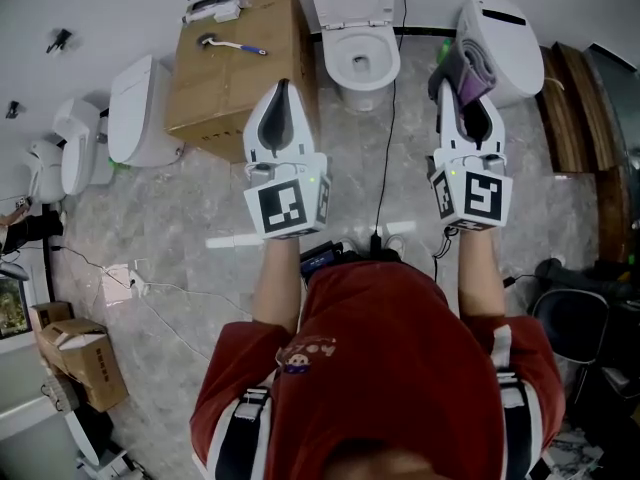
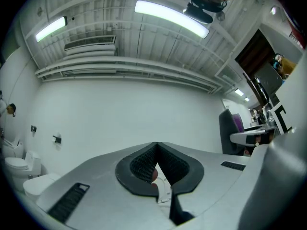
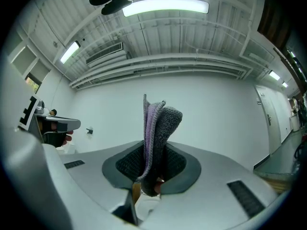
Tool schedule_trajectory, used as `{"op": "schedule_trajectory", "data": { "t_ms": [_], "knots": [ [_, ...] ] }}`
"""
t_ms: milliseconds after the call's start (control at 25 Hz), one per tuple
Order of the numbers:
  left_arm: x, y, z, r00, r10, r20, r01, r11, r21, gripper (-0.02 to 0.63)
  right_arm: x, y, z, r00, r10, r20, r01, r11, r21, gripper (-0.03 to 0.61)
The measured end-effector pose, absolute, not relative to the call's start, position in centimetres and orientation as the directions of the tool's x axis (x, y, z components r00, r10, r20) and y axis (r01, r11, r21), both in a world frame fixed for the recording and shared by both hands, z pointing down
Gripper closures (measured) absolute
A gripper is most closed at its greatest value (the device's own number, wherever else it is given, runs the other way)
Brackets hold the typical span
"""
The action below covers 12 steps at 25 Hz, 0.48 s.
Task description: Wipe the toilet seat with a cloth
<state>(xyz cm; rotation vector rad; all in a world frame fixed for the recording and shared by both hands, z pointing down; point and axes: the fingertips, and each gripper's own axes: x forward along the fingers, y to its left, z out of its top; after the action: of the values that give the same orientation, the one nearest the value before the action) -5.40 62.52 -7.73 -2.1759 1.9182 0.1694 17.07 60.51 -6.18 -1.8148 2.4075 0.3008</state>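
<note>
The person in the red top stands on the marbled floor facing a row of fixtures along the far wall, with a gripper held out in front in each hand. The left gripper has its jaws pressed together with nothing between them; its own view shows the ribbed pads meeting against the bare white wall. The right gripper is clamped on a folded grey and purple cloth, which stands upright out of the pads in that gripper's view, the fabric drooping slightly to the right at its top. The toilet with its lid raised is at the far centre, between the two grippers, and its toilet seat lies down on the bowl; the cloth is up in the air to the right of it, apart from the seat. Just behind the cloth in the head view is a second toilet with its lid down. To the left of the open toilet stands a cardboard box with a blue-handled brush lying on top. A black cable runs along the floor towards the person.
</note>
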Motion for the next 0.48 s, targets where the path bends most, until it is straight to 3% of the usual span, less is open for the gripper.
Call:
{"op": "schedule_trajectory", "data": {
  "t_ms": [480],
  "knots": [
    [0.4, 60.8, -7.1, 0.106, -0.973, -0.206, -0.992, -0.089, -0.090, 0.601, 22.4, 58.0, -4.6, -0.321, -0.921, -0.222, -0.947, 0.318, 0.051, 0.497]
  ]
}}
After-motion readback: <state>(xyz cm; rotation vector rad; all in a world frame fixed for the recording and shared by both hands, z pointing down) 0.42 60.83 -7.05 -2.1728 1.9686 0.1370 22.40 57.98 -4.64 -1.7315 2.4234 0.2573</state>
